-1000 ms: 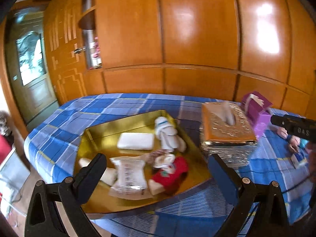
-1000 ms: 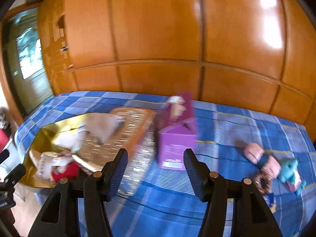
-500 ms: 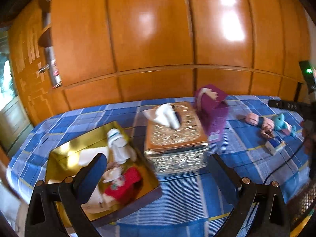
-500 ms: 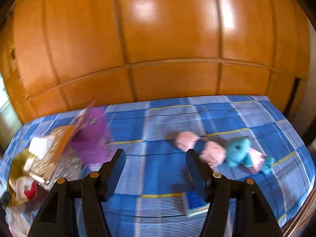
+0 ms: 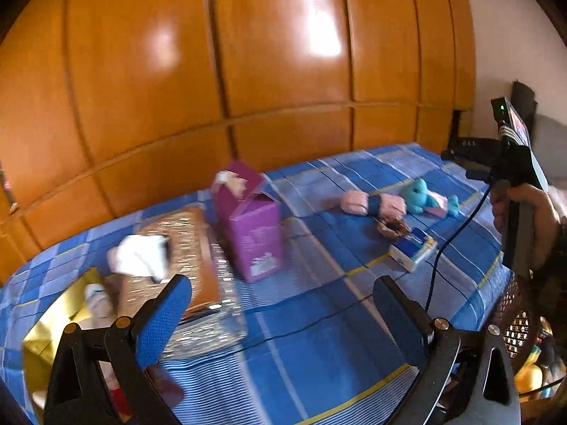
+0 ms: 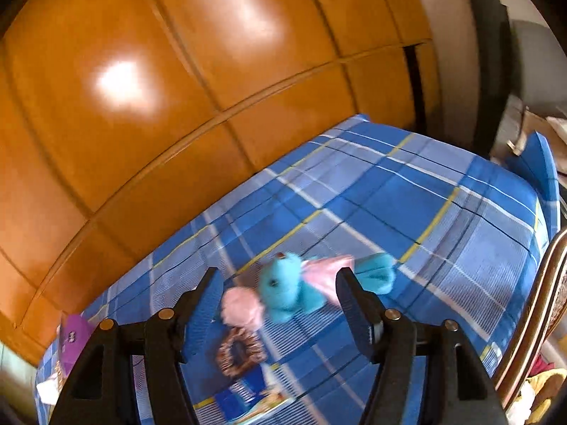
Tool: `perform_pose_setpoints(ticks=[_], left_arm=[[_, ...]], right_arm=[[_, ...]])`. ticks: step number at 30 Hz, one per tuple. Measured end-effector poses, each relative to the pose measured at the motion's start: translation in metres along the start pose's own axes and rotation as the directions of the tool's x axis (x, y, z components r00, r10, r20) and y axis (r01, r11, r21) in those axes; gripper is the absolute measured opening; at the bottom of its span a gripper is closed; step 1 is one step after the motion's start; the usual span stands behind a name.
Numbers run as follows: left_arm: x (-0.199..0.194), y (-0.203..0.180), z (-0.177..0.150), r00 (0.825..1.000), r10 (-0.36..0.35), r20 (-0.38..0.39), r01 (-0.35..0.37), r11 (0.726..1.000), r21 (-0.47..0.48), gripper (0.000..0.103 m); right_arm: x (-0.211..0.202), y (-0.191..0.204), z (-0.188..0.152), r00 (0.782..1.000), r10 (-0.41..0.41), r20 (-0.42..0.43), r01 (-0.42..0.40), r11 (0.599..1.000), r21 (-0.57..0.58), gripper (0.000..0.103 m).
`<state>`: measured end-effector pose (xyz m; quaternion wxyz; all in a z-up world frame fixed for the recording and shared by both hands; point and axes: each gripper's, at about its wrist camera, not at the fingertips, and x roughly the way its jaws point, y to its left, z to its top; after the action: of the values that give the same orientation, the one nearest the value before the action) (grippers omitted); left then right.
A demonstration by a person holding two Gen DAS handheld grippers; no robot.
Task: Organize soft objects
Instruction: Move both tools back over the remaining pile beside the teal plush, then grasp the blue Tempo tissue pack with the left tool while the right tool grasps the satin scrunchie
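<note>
A teal plush toy [image 6: 283, 288] with a pink part lies on the blue plaid cloth [image 6: 407, 205], between the fingers of my open right gripper [image 6: 278, 304] and a little beyond them. A pink rolled soft item [image 6: 242, 310] and a brown scrunchie [image 6: 239, 352] lie beside it. In the left wrist view the teal plush [image 5: 421, 196], pink roll [image 5: 372, 203] and scrunchie [image 5: 391, 226] lie at the right. My left gripper [image 5: 283, 313] is open and empty above the cloth. The gold tray [image 5: 53, 329] with soft items is at the lower left.
A purple carton [image 5: 253, 233] and an ornate tissue box [image 5: 184, 265] stand left of centre. A small blue packet [image 5: 413, 249] lies by the scrunchie. A wooden panel wall [image 5: 248, 71] backs the table. A black cable [image 5: 446, 244] crosses the cloth.
Both grippers have swung to the right. The tray has slid to the left edge of the left view; the teal plush now lies between the right fingers.
</note>
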<state>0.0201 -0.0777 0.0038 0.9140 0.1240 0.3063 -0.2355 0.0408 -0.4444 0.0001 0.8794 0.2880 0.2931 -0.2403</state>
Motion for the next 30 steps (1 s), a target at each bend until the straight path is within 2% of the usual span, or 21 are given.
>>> perform_pose_setpoints(ticks=[3,4,8,10,13,17,23,28,29,30], left_arm=[[0.020,-0.020,0.009,0.998,-0.033,-0.047,0.035,0.998,0.053,0.103],[0.025,-0.024,0.010,0.998,-0.035,-0.054,0.038,0.997,0.062,0.103],[0.057,-0.046,0.020,0.995,-0.057,-0.080,0.066,0.991,0.115,0.103],[0.078,-0.056,0.025,0.987,-0.096,-0.128,0.112,0.985,0.132,0.103],[0.105,-0.081,0.030,0.980,-0.106,-0.170,0.144,0.963,0.229,0.103],[0.133,-0.117,0.036,0.967,-0.160,-0.199,0.219,0.921,0.322,0.102],[0.174,-0.160,0.039,0.932,-0.219,-0.288,0.318,0.875,0.365,0.094],[0.203,-0.182,0.036,0.905,-0.243,-0.348,0.366,0.862,0.351,0.093],[0.205,-0.184,0.034,0.901,-0.248,-0.355,0.373,0.861,0.347,0.086],[0.210,-0.186,0.032,0.890,-0.258,-0.376,0.390,0.858,0.334,0.068]], right_arm=[[0.008,-0.011,-0.005,0.999,0.028,-0.030,-0.026,0.999,0.044,0.067],[0.008,-0.013,-0.004,0.998,0.059,-0.032,-0.057,0.997,0.060,0.067],[0.005,-0.016,-0.005,0.995,0.100,-0.016,-0.099,0.992,0.079,0.069],[0.006,-0.017,-0.005,0.994,0.109,-0.017,-0.108,0.991,0.085,0.069],[0.006,-0.018,-0.005,0.992,0.126,-0.022,-0.123,0.987,0.099,0.069],[0.008,-0.020,-0.005,0.988,0.153,-0.027,-0.148,0.981,0.124,0.070],[0.012,-0.025,-0.005,0.984,0.172,-0.043,-0.163,0.975,0.153,0.070],[0.014,-0.026,-0.005,0.983,0.174,-0.054,-0.163,0.973,0.165,0.070],[0.014,-0.026,-0.005,0.983,0.174,-0.056,-0.163,0.973,0.166,0.070],[0.015,-0.027,-0.005,0.984,0.170,-0.057,-0.159,0.973,0.166,0.070]])
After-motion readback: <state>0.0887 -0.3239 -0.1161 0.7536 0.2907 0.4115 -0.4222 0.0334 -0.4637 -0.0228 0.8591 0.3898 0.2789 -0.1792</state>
